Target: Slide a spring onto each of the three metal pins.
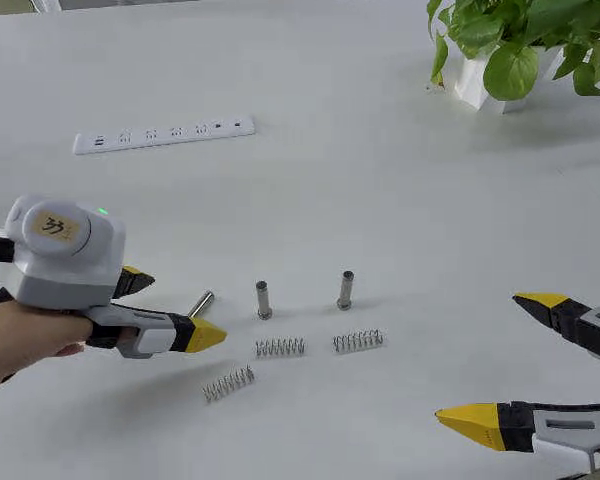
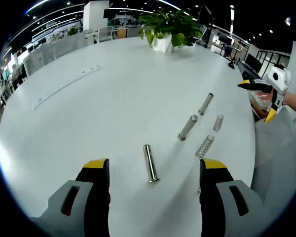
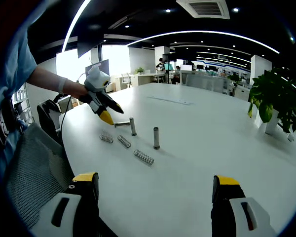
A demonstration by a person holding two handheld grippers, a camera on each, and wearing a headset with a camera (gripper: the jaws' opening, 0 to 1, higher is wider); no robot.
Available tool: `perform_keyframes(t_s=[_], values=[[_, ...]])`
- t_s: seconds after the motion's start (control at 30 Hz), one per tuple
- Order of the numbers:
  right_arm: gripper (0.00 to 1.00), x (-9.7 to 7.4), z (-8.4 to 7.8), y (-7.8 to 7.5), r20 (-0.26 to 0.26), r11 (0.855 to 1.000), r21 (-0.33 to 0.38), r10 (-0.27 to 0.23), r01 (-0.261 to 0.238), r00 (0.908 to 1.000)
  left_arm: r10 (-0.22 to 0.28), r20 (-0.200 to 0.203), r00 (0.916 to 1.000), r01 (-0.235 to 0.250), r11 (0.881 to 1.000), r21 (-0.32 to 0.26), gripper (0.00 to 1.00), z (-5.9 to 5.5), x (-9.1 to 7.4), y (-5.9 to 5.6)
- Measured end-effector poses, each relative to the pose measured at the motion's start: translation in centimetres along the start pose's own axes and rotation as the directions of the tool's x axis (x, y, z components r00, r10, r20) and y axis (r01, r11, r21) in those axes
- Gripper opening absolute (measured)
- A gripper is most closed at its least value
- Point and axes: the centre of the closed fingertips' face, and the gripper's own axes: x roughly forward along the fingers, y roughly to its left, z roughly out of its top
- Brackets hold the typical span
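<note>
Left gripper [image 1: 188,308]: jaws spread wide, one on each side of the lying pin [image 1: 201,303], not yet touching it.
Right gripper [image 1: 478,356]: jaws spread, empty, well apart from the parts.
Upright pins [image 1: 263,300]: two, standing beside the lying one.
Springs [image 1: 280,347]: three, loose, just in front of the pins.
Your move: you probably want to close squarely on mid-shaft so the pin cannot roll.
</note>
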Motion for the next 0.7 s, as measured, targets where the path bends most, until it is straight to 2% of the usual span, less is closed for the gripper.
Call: perform_keyframes(t_s=[0.27,0.37,0.53,0.57,0.63,0.7], values=[[0.96,-0.1,0.0,-0.1,-0.001,1.0,0.004,-0.006,0.006,1.0,0.0,-0.029,0.9996,0.0,1.0,-0.013,0.57,0.3,1.1,0.2],[0.95,-0.1,-0.1,-0.1,-0.002,1.0,0.006,-0.007,0.007,1.0,-0.002,-0.058,0.9983,0.0,1.0,-0.023,0.52,0.0,1.7,0.2],[0.95,-0.2,-0.3,-0.1,-0.006,1.0,0.01,-0.009,0.009,0.9999,0.023,-0.077,0.9968,-0.024,0.999,-0.021,0.41,0.1,2.4,0.7],[0.95,-0.2,-0.3,-0.1,-0.007,1.0,0.012,-0.011,0.011,0.9999,0.029,-0.09,0.9955,-0.032,0.999,-0.024,0.38,0.0,2.5,0.8],[0.95,-0.3,-0.4,-0.2,-0.007,1.0,0.014,-0.012,0.012,0.9999,0.027,-0.095,0.9951,-0.029,0.999,-0.023,0.32,0.0,2.7,0.8],[0.95,-0.3,-0.5,-0.3,-0.006,1.0,0.021,-0.015,0.015,0.9999,0.036,-0.101,0.9942,-0.038,0.999,-0.019,0.3,0.0,2.8,0.9]])
